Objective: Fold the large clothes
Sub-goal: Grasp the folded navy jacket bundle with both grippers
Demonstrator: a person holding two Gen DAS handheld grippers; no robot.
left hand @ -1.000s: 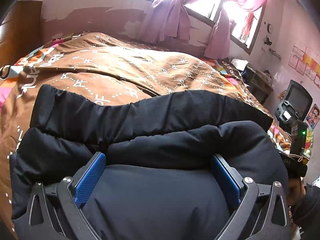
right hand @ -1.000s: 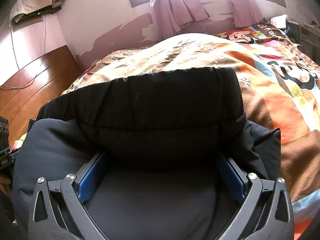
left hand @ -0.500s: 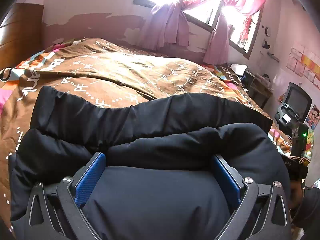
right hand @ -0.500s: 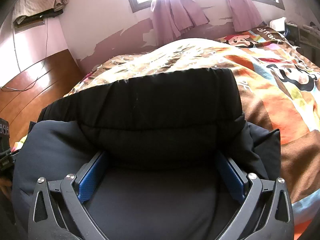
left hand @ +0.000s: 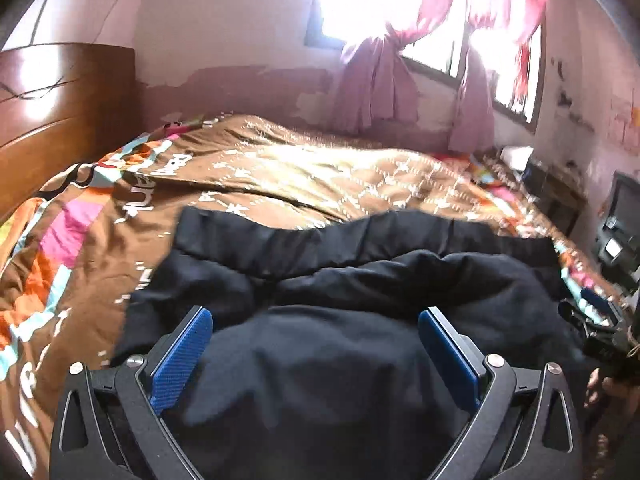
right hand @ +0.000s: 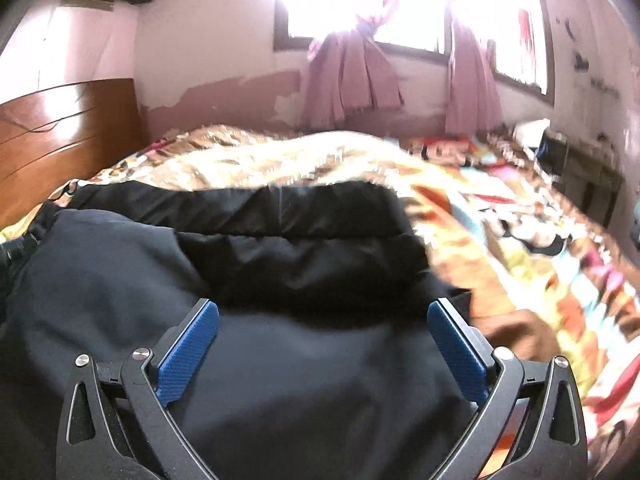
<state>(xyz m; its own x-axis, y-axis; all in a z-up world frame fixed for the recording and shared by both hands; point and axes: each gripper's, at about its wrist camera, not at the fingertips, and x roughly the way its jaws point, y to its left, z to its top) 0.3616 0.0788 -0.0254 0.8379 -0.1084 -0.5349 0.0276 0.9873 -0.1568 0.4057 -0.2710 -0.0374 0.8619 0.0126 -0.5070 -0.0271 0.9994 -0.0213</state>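
A black padded jacket (left hand: 360,264) lies folded in a bundle on the bed, also in the right wrist view (right hand: 280,248). My left gripper (left hand: 316,320) is open, its blue pads (left hand: 182,356) spread wide over the near part of the jacket. My right gripper (right hand: 324,316) is open too, its blue pads (right hand: 188,354) wide apart above the jacket's near fold. Neither gripper holds cloth. The right gripper's body shows at the right edge of the left wrist view (left hand: 600,328).
The bed carries a brown patterned and colourful cartoon quilt (left hand: 320,172). A wooden headboard (left hand: 52,120) stands at left. Windows with pink curtains (left hand: 376,80) are behind. A desk with clutter (left hand: 560,188) and a dark monitor (left hand: 624,216) stand at right.
Both grippers have pulled back and up from the jacket, so more of the bed and room shows. The jaws stay wide open. The jacket has stayed on the bed.
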